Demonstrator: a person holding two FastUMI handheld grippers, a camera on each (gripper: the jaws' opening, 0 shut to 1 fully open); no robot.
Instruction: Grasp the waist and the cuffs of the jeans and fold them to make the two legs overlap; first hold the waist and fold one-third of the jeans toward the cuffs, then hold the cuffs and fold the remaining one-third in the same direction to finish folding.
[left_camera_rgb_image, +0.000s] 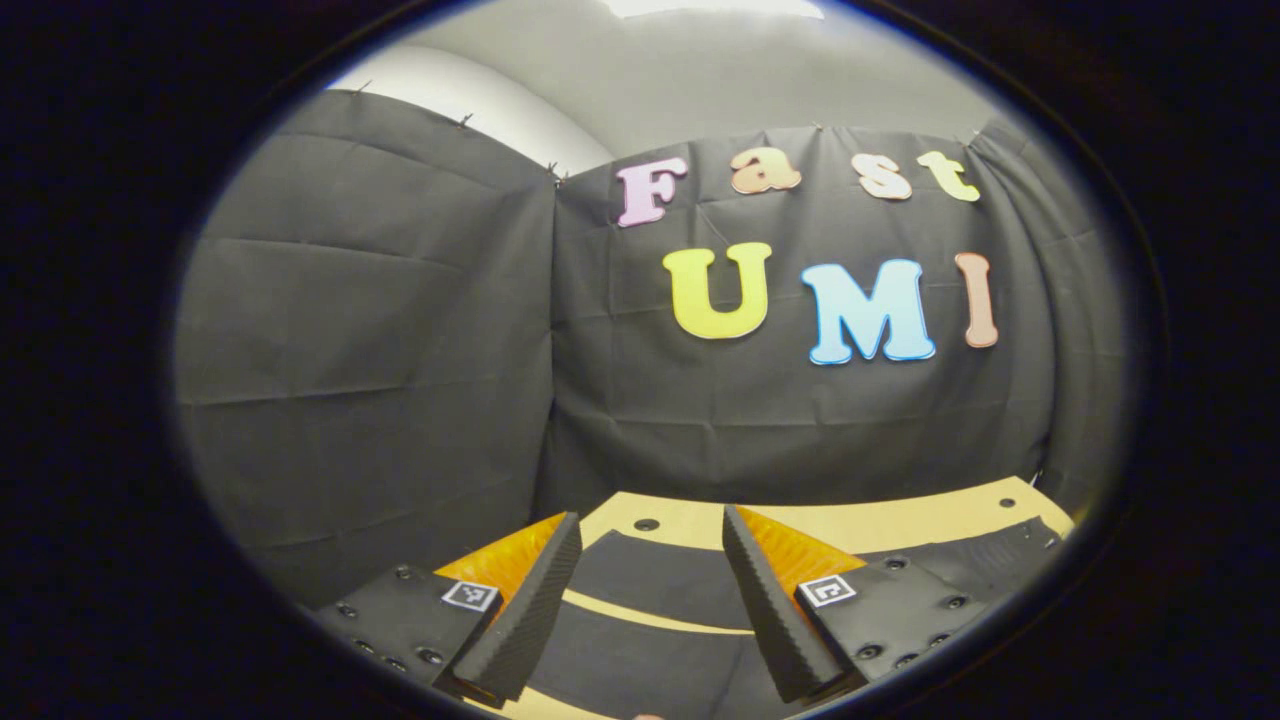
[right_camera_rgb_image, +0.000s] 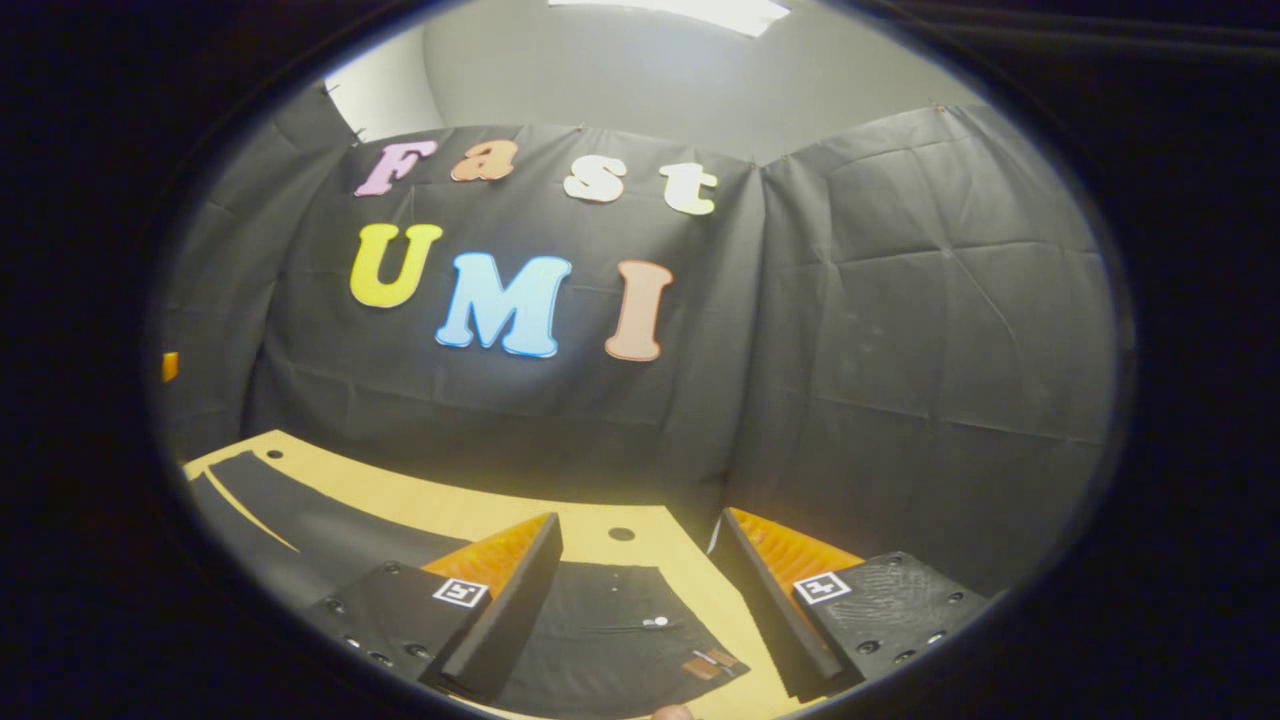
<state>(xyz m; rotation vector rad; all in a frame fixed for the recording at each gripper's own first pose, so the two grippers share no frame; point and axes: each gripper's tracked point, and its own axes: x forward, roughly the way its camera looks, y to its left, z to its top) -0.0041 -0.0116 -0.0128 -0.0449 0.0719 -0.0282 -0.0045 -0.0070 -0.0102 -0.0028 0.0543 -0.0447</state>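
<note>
In the left gripper view, the left hand-held gripper stood released, its two fingers wide apart above the dark jeans, which lay flat on the yellow bench with a thin strip of bench showing between the two legs. In the right gripper view, the right hand-held gripper was likewise released and grasping nothing, poised over the waist end of the jeans, where a small button and a leather patch showed near the bench edge. Beyond the bench hung the black cloth wall.
</note>
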